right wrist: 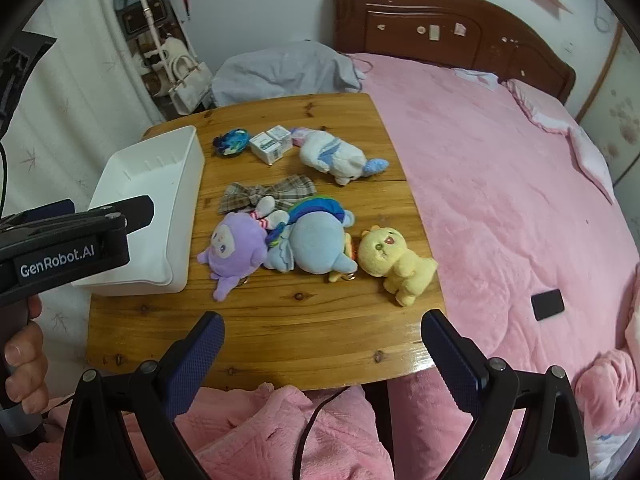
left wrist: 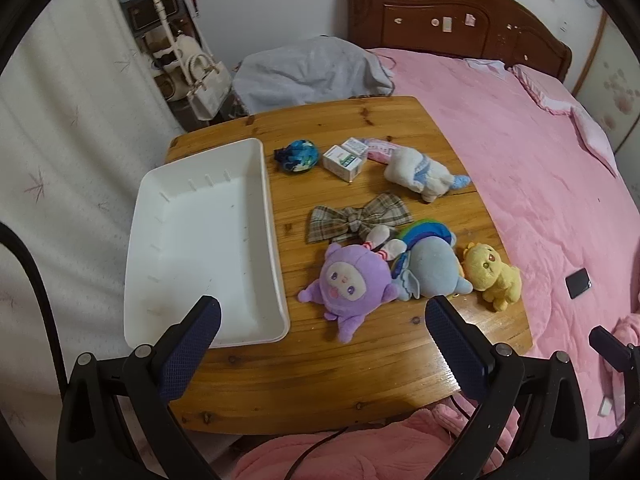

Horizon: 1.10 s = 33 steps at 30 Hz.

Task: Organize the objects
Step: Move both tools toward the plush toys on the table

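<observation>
A white empty bin sits on the left of a wooden table. To its right lie a purple plush, a blue plush, a yellow plush, a plaid bow, a white-blue plush, two small boxes and a blue scrunchie. My left gripper is open above the table's near edge. My right gripper is open, empty, near the front edge.
A pink bed with a wooden headboard borders the table on the right. A black phone lies on it. Handbags hang at the back left. A pink quilt lies below the table's front edge.
</observation>
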Tool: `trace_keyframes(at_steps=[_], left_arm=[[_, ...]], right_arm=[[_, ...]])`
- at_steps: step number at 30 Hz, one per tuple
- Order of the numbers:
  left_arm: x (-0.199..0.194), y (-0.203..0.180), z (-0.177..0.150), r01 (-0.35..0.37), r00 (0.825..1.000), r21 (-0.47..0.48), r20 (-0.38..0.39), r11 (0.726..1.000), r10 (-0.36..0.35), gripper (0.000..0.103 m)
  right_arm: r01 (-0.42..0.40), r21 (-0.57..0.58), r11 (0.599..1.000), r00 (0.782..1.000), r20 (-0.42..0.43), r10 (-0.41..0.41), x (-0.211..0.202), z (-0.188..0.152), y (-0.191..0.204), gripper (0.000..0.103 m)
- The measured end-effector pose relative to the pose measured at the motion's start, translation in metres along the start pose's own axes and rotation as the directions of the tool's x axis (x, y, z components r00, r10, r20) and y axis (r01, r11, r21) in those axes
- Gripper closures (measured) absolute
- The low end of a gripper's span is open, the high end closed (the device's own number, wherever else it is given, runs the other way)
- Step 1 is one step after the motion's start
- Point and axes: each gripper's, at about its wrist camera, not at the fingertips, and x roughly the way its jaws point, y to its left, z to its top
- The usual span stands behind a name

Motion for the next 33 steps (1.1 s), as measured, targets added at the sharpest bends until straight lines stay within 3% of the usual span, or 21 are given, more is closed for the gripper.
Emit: trace_keyframes(at_steps=[7, 17, 22, 27, 28, 33], left_arm=[[0.01, -0.012, 0.007, 0.005, 0.999, -0.02, -0.038, 1.0, -0.006, 0.001], [0.026, -0.035, 0.019, -0.059, 0.994, -0.186, -0.101, 0.981, 0.041, 0.001], [0.038, -0.055, 0.027, -0.078, 0.988, -0.219, -0.15, 0.973, 0.046, 0.001], [0.055, -0.072, 0.029, -0.137, 0.972, -0.292, -0.223, 0.946, 0.071, 0.001], [0.059, -0.074, 0.029, -0.147, 0.968, -0.298, -0.239, 0.943, 0.075, 0.001], [0.085, -0.087, 0.025, -0.192, 0.938, -0.335, -0.34, 0.922, 0.072, 0.001]], right_arm=[[-0.011, 0.014, 1.0, 1.0, -0.012, 0.011, 0.006, 0.003, -0.019, 0.004], [-0.092, -0.023, 0.996, 0.992, -0.09, 0.089, 0.032, 0.029, -0.06, 0.008], [-0.128, -0.076, 0.989, 0.986, -0.121, 0.118, 0.043, 0.048, -0.078, 0.009], [-0.178, -0.138, 0.974, 0.974, -0.169, 0.154, 0.059, 0.062, -0.092, 0.014], [-0.174, -0.074, 0.982, 0.975, -0.15, 0.162, 0.06, 0.061, -0.099, 0.014], [-0.242, -0.103, 0.965, 0.95, -0.229, 0.214, 0.088, 0.069, -0.113, 0.016]])
